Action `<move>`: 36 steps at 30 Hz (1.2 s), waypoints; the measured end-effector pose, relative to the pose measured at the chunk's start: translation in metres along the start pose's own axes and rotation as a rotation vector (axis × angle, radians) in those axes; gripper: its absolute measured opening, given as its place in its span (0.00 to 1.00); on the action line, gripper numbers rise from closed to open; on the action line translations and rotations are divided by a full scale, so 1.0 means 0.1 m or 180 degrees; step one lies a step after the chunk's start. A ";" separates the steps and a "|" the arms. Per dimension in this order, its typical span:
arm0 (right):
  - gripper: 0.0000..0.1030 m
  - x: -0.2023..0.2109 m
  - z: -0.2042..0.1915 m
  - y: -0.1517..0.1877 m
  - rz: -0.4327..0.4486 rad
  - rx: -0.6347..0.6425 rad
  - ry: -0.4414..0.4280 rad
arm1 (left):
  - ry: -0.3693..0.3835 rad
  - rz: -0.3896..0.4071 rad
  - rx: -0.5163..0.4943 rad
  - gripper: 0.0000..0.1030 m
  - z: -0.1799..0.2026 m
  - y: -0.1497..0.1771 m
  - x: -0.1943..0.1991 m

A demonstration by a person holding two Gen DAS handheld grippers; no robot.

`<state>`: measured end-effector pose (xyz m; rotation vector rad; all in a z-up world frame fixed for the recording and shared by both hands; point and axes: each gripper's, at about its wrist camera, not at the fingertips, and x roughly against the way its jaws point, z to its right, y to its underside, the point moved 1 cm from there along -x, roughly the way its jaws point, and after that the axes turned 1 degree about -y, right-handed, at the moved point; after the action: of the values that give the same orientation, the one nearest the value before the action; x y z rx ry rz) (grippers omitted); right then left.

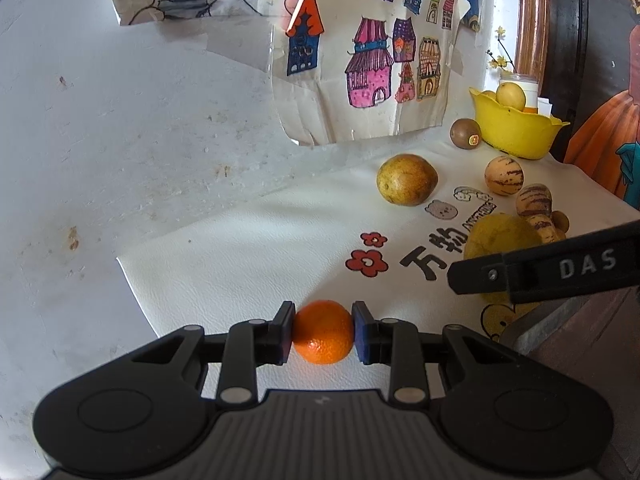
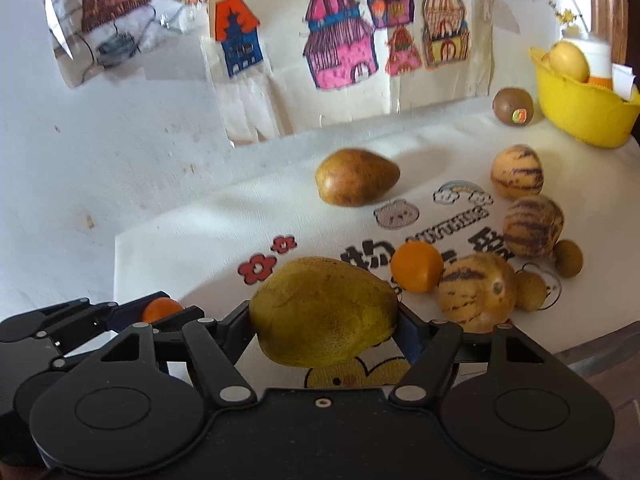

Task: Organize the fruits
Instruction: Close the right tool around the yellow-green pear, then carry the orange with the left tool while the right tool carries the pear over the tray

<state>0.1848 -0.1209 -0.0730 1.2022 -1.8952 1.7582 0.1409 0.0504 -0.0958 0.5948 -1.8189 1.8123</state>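
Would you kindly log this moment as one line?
left gripper: shut on orange | right gripper: shut on pear | yellow bowl: far right

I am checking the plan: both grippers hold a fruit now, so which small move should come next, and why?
Probably carry the right gripper with its pear toward the yellow bowl. It sits at the far right, nearer that side, while the left gripper only holds a small orange.

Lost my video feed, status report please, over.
Left gripper shut on small orange. Right gripper shut on big pear. Yellow bowl far right; kiwi beside it.
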 end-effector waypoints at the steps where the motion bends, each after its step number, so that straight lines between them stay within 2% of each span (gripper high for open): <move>1: 0.71 0.05 0.00 -0.02 0.0032 -0.0002 0.0008 | 0.0003 0.0026 -0.0004 0.32 0.01 -0.02 0.03; 13: 0.71 0.94 0.23 -0.07 0.0481 -0.0064 0.0231 | 0.0273 0.0402 -0.0123 0.32 0.38 -0.33 0.56; 23: 0.71 1.78 0.54 0.18 0.0801 -0.0201 0.0478 | 0.0566 0.0650 -0.0324 0.31 1.00 -0.41 1.10; 29: 0.71 2.06 0.72 0.43 0.0838 -0.0289 0.0590 | 0.0735 0.0626 -0.0423 0.32 1.32 -0.33 1.25; 36: 0.71 2.01 0.90 0.73 0.0685 -0.0387 0.0657 | 0.0807 0.0441 -0.0435 0.32 1.45 -0.12 1.21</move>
<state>0.0381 -0.2853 -0.0011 0.7667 -2.0339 1.7639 0.0473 -0.0895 -0.0091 0.1819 -1.8269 1.7426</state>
